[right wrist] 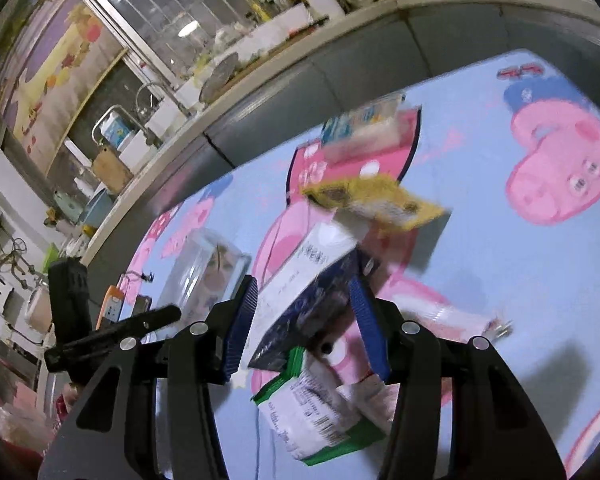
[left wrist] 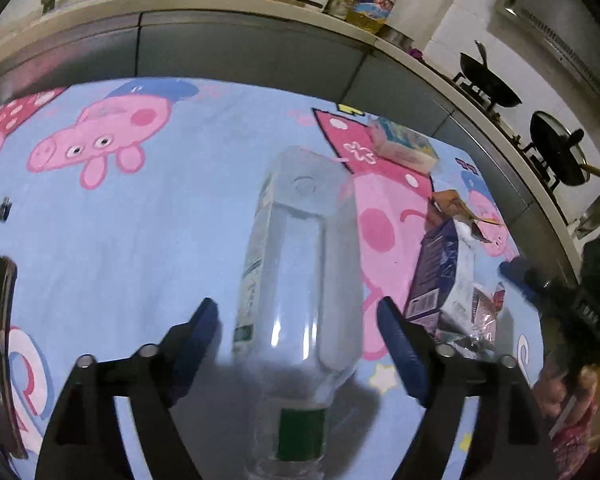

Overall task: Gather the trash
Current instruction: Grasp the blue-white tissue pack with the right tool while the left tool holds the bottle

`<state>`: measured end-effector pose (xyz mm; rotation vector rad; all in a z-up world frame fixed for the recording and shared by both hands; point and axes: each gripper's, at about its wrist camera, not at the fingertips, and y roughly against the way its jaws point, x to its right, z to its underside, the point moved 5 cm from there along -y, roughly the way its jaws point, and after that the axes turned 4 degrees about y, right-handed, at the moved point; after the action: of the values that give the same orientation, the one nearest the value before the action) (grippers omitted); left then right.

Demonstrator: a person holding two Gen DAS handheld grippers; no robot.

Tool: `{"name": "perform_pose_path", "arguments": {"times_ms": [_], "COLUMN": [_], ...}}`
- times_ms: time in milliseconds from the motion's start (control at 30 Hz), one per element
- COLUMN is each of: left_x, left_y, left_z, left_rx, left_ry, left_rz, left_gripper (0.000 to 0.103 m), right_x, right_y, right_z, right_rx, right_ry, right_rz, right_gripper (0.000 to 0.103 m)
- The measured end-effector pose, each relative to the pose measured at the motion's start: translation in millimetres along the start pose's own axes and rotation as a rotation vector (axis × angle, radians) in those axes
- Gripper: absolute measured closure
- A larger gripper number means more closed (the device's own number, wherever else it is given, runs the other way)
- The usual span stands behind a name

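A clear plastic bottle (left wrist: 300, 248) with a green cap lies on the cartoon-print tablecloth (left wrist: 140, 240), its cap end toward me. My left gripper (left wrist: 297, 304) is open and straddles it, with a gap at each blue pad. My right gripper (right wrist: 304, 282) is shut on a dark blue and white carton (right wrist: 312, 256), held tilted above the cloth. That carton (left wrist: 440, 272) shows right of the bottle in the left wrist view, beside the right gripper's blue pad (left wrist: 516, 270). The bottle (right wrist: 208, 268) lies left of the carton in the right wrist view.
More litter surrounds the carton: a yellow wrapper (right wrist: 376, 200), a small printed box (left wrist: 404, 148), a green and white packet (right wrist: 320, 412) and a pink wrapper (right wrist: 460, 316). Grey cabinets (left wrist: 240, 52) under a crowded counter run behind the table. A stove with a wok (left wrist: 488, 84) is at the right.
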<state>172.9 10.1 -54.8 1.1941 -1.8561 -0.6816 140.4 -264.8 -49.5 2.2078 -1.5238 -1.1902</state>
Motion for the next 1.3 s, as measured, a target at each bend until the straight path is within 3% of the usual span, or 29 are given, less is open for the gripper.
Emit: {"name": "perform_pose_path", "arguments": {"times_ms": [67, 133, 200, 267, 367, 467, 633, 733, 800, 867, 900, 1000, 1033, 1100, 1133, 1300], "left_x": [9, 16, 13, 7, -4, -10, -14, -13, -14, -16, -19, -24, -27, -32, -35, -42], "left_y": [-4, -14, -25, -35, -36, -35, -34, -34, -33, -32, -32, -30, -30, -27, -26, -20], "left_z": [0, 1, 2, 2, -2, -4, -7, -5, -6, -6, -7, -9, -11, -12, -12, -10], "left_rx": [0.008, 0.009, -0.017, -0.044, -0.037, -0.031, -0.025, -0.024, -0.03, -0.031, -0.028, -0.026, -0.025, -0.023, -0.022, -0.012], "left_ry": [-0.046, -0.104, -0.11, -0.089, -0.061, -0.058, -0.064, -0.065, -0.061, -0.058, -0.055, -0.041, -0.034, -0.014, -0.004, 0.02], "left_rz": [-0.025, -0.098, -0.138, -0.15, -0.132, -0.127, -0.119, -0.122, -0.12, -0.125, -0.127, -0.134, -0.146, -0.155, -0.155, -0.155], "left_gripper": [0.016, 0.016, 0.022, 0.036, 0.039, 0.04, 0.04, 0.04, 0.04, 0.04, 0.04, 0.04, 0.04, 0.04, 0.04, 0.04], "right_x": [6, 16, 33, 51, 68, 78, 88, 100, 101, 82, 67, 18, 0, -23, -31, -52], "right_y": [12, 19, 22, 17, -6, -49, -119, -152, -166, -173, -173, -165, -159, -150, -148, -164], "right_z": [-14, -32, -55, -78, -106, -135, -180, -192, -184, -160, -149, -123, -119, -117, -116, -109], "right_rx": [0.034, 0.063, 0.092, 0.112, 0.096, 0.035, -0.075, -0.145, -0.219, -0.306, -0.334, -0.379, -0.359, -0.297, -0.275, -0.344], "right_ry": [0.0, -0.019, -0.054, -0.062, -0.066, -0.011, 0.059, -0.006, -0.059, -0.119, -0.089, 0.168, 0.299, 0.524, 0.602, 0.724], "right_rz": [0.015, 0.029, 0.038, 0.08, 0.104, 0.148, 0.145, 0.088, 0.061, -0.082, -0.121, -0.084, -0.041, 0.077, 0.111, 0.183], "right_gripper": [0.054, 0.054, 0.054, 0.054, 0.054, 0.051, 0.046, 0.05, 0.064, 0.064, 0.064, 0.06, 0.054, 0.031, 0.028, 0.024]}}
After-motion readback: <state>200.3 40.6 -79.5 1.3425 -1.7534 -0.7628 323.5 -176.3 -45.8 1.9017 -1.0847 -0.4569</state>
